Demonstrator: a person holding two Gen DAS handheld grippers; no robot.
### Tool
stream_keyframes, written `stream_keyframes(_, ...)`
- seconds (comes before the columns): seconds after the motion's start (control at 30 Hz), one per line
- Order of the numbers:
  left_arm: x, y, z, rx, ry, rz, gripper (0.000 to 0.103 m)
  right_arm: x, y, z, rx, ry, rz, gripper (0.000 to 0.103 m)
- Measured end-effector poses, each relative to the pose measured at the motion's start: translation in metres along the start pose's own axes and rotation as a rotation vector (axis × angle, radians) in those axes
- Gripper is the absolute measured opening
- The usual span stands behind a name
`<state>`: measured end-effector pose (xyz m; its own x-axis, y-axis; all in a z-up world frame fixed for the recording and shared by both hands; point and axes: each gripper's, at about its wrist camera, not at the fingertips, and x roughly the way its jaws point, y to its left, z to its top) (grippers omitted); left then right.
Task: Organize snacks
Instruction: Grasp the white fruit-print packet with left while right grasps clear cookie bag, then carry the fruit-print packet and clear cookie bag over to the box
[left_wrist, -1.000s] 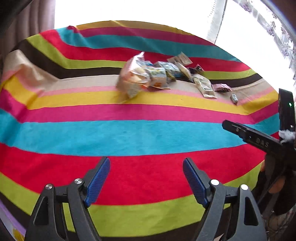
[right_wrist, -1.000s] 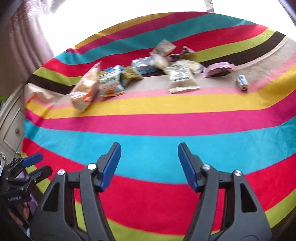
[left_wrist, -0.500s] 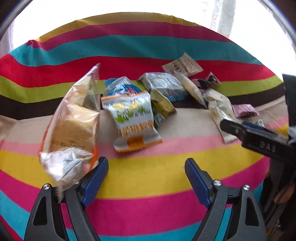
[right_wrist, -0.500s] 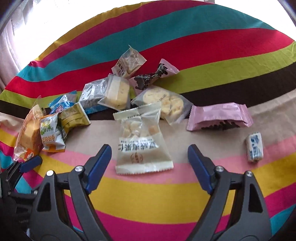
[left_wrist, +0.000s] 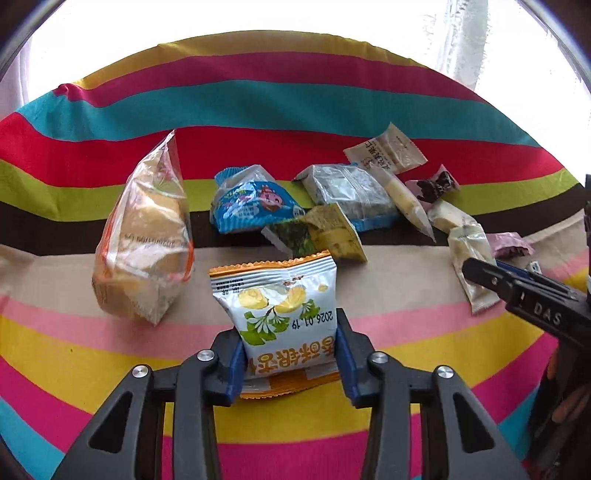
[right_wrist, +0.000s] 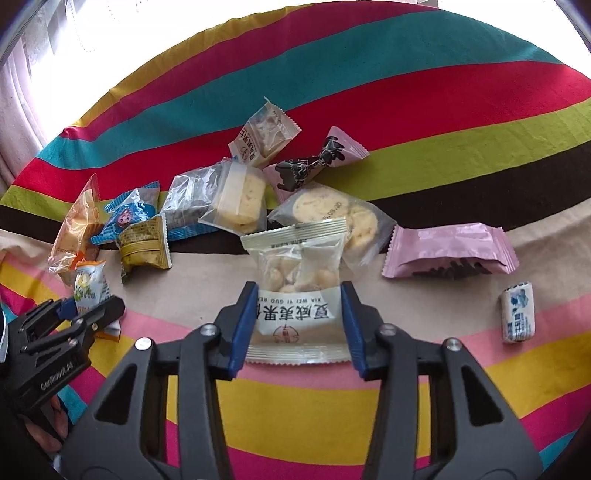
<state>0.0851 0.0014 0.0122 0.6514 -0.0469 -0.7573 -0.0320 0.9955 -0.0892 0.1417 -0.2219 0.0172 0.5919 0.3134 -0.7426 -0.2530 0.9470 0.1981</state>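
Left gripper (left_wrist: 290, 356) has just closed onto the ginkgo packet (left_wrist: 280, 314); right gripper (right_wrist: 299, 325), likewise, clamps the clear nut packet (right_wrist: 299, 291) beside the pink wrapper (right_wrist: 448, 251).

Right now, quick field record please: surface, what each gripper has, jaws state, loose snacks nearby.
surface: striped cloth
left gripper: jaws have just closed onto the orange-edged ginkgo snack packet
right gripper: jaws have just closed onto the clear-window nut packet
packets lifted: cannot tell
left of ginkgo packet: clear bread bag
behind it: blue cartoon packet, olive-yellow packet
right of nut packet: pink wrapper, small blue-white candy
behind nut packet: clear cookie packet
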Motion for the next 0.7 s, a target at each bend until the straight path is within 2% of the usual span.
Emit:
stream_keyframes(0.17,-0.029,0.009,-0.031,-0.014,0.001,-0.025,0.042,-0.014,0.001,-0.017,0.004,0.004,0.008,0.047)
stream_keyframes(0.37,-0.058,0.004,-0.062,-0.011,0.014,-0.05,0.042,-0.055,0.018,-0.065,0.028,0.013,0.048,0.047)
stream_keyframes(0.57,-0.088,0.007,-0.098,-0.01,0.024,-0.055,0.042,-0.092,0.032,-0.118,0.051,0.0,0.053,0.047)
stream_keyframes(0.7,-0.103,0.009,-0.116,-0.008,0.028,-0.055,0.042,-0.109,0.031,-0.138,0.086,-0.001,0.063,0.047)
